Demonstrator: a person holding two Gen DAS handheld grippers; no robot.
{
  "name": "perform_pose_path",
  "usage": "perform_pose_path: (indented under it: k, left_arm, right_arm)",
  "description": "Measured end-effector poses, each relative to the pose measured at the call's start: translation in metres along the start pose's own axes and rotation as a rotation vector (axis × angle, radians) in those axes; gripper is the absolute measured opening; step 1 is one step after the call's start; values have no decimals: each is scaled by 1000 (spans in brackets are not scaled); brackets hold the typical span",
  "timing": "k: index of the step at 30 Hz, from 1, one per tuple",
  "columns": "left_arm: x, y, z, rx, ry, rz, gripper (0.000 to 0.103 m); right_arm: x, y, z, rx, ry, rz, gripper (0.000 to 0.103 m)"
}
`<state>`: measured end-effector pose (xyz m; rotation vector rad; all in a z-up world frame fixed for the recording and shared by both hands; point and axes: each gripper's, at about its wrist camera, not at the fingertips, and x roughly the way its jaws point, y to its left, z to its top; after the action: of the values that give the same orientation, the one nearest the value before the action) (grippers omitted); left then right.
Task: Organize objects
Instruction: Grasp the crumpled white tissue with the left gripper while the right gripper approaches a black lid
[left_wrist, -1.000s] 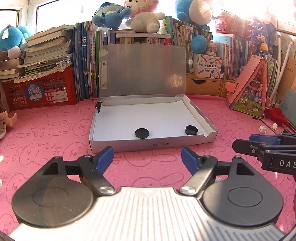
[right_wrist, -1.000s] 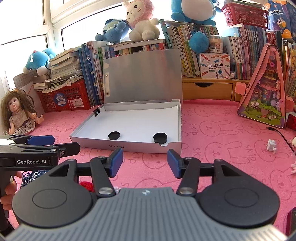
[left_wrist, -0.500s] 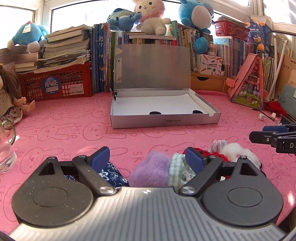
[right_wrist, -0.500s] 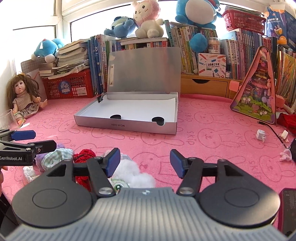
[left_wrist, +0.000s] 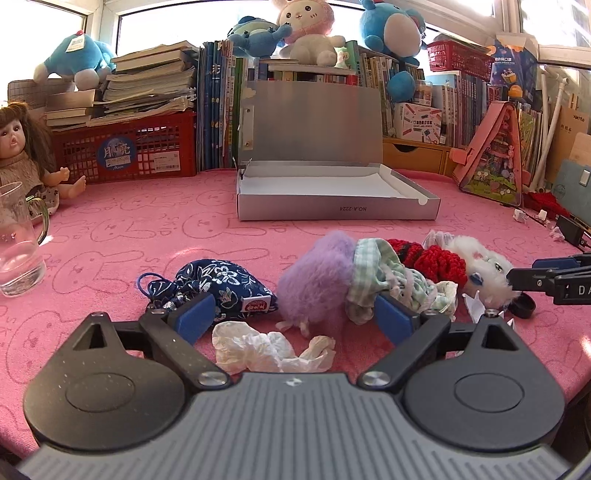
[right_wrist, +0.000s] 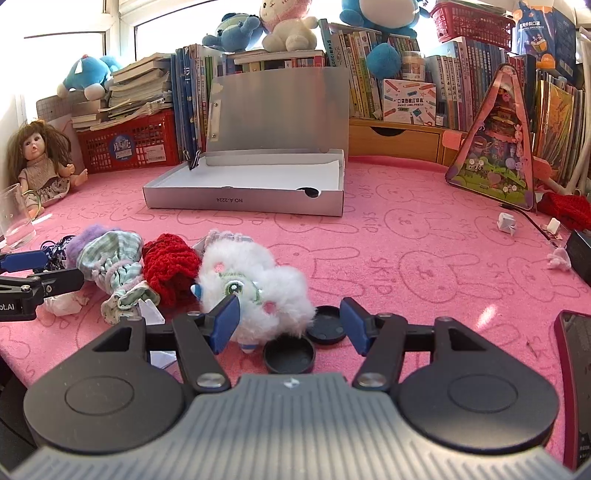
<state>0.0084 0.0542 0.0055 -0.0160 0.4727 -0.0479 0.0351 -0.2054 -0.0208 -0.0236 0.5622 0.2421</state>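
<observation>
**Q:** Compared with half a second earlier, what differs?

**A:** Both grippers have drawn back from the silver box (left_wrist: 338, 212), which now sits farther off, and the heap of soft items on the pink mat (left_wrist: 110, 236) shows in full.

**Q:** How do the grippers stand?

**A:** Left gripper (left_wrist: 295, 319): jaws spread wide, nothing between the blue pads, poised over a crumpled white tissue (left_wrist: 269, 349). Right gripper (right_wrist: 290, 325): jaws likewise wide apart and gripping nothing; the white plush toy (right_wrist: 258, 291) lies against its left pad, and two black round caps (right_wrist: 290, 356) rest on the mat between the fingers.

**Q:** Where are the items to be sorted?

**A:** In a row across the near mat, seen from the left wrist: a navy floral pouch (left_wrist: 218, 286) at the left, apart from a purple fluffy piece (left_wrist: 317, 280), which touches a green checked cloth (left_wrist: 391, 280); next a red knitted piece (left_wrist: 432, 258), then the white plush toy (left_wrist: 484, 266) at the right.

**Q:** And the box?

**A:** Beyond the heap, well apart from it, lid (left_wrist: 310, 122) upright against the books (left_wrist: 218, 107); one black disc (right_wrist: 309, 192) shows at a notch in its front wall.

**Q:** Surroundings?

**A:** A doll (left_wrist: 22, 155) and a glass mug (left_wrist: 18, 243) at the far left; a red basket (left_wrist: 129, 149) behind.
</observation>
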Motion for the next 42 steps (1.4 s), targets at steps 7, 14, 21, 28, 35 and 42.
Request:
perform_pose_path:
  k: [7,14,21,28,35,42]
  left_arm:
    - [0,12,-13,-55,20,39,95]
    - [1,6,-22,-10,35,55,94]
    - [5,1,-25,15,36,68,93]
    - [6,-1,-25,28,35,73,93]
    - [9,1,-24,26,42,75,96]
    - [10,0,-22,19,47,85,97]
  right_arm:
    - [-1,1,-13,15,7,-14,73]
    - [4,7,-22,3,23,-25,73]
    - [6,12,-26,-21,10,-35,73]
    - [7,18,-28,-27,-7,-51,72]
    - [7,18,-29,-7,-19,-52,68]
    - [6,24,-32,-17,-43,-63,62]
